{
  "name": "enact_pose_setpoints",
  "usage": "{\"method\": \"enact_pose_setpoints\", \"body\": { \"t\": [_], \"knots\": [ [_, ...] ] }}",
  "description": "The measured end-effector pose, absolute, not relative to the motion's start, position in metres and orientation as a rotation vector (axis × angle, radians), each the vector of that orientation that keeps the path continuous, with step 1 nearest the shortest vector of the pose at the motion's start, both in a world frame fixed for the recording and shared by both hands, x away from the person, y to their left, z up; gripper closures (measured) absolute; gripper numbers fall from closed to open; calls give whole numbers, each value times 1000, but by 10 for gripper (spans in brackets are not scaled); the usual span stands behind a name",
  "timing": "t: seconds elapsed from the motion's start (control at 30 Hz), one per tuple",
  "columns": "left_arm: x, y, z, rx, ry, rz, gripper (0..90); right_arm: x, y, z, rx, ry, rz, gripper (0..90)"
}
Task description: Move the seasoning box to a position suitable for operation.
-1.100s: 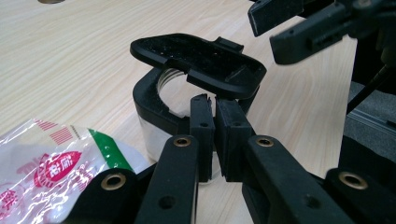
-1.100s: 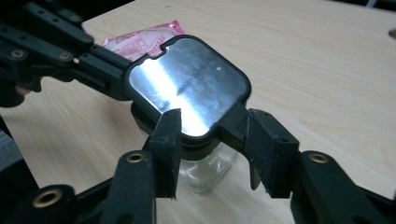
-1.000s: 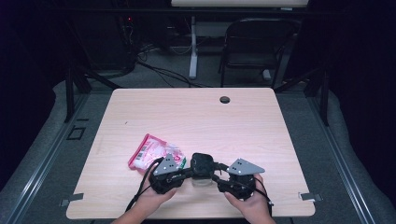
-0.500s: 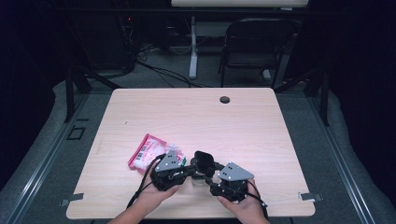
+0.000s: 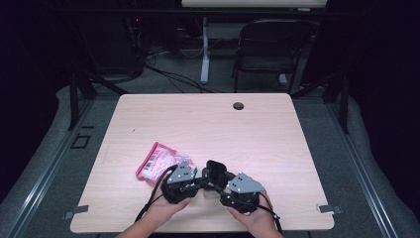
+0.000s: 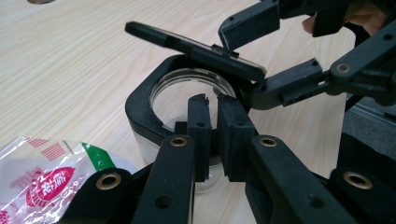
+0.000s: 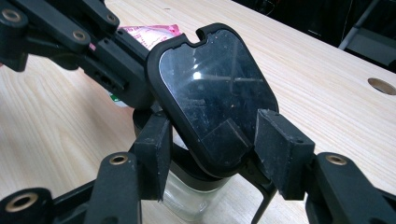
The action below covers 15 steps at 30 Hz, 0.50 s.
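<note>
L gripper (image 6: 212,100) pinching jar (image 6: 140,105) rim; R gripper (image 7: 212,140) spread wide round hinged lid (image 7: 212,88), ungripped. Lid could slam shut, jar tip.

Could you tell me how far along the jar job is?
Done: the clear glass jar's glossy black hinged lid stands raised. In hand: the left gripper pinches the jar's black rim; the right gripper straddles the lid, open. Left, probably: filling from the red-and-white snack packet.
</note>
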<state>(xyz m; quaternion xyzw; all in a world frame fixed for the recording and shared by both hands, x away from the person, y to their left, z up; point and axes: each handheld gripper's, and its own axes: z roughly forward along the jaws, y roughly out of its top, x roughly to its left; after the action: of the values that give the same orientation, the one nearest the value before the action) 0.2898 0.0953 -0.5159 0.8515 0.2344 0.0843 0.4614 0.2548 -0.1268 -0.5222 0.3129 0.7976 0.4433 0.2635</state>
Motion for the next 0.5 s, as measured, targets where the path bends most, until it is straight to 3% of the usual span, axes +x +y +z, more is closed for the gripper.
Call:
{"method": "enact_pose_setpoints", "body": {
  "t": [0.5],
  "knots": [
    [290, 96, -520, 2099, 564, 202, 843, 255, -135, -519, 912, 2165, 1271, 508]
  ]
}}
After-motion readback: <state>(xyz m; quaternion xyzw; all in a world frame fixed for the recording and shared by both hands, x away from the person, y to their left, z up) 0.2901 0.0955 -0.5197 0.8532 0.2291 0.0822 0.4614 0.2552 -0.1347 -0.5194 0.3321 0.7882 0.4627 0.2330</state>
